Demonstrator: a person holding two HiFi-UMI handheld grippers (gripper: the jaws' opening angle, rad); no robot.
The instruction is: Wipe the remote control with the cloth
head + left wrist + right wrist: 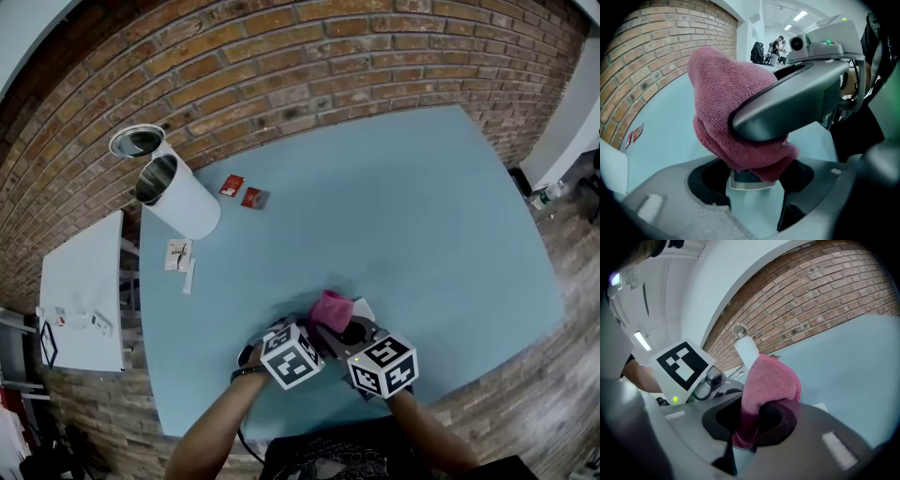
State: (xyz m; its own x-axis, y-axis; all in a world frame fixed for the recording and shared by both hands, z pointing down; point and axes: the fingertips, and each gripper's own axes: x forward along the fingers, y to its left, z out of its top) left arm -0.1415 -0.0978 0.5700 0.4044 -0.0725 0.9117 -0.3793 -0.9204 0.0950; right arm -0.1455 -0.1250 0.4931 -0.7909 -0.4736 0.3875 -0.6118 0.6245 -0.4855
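Note:
A pink cloth [330, 307] [736, 117] [768, 380] is bunched between the black pads of my right gripper [343, 328] [750, 423], which is shut on it. The cloth rests on top of the remote control [751, 180]. Only the remote's pale grey end shows, seated between the wide-set jaws of my left gripper [315, 330] [752, 187], whose pads sit against its sides. A pale corner shows beside the cloth in the head view. Both grippers are together near the front edge of the blue table [403, 216].
A white cylindrical can [178, 197] lies on its side at the back left, its lid [137, 141] beside it. Two red sachets [242, 191] and small white packets [179, 254] lie nearby. A white side table [82, 291] stands to the left. A brick wall [309, 66] runs behind.

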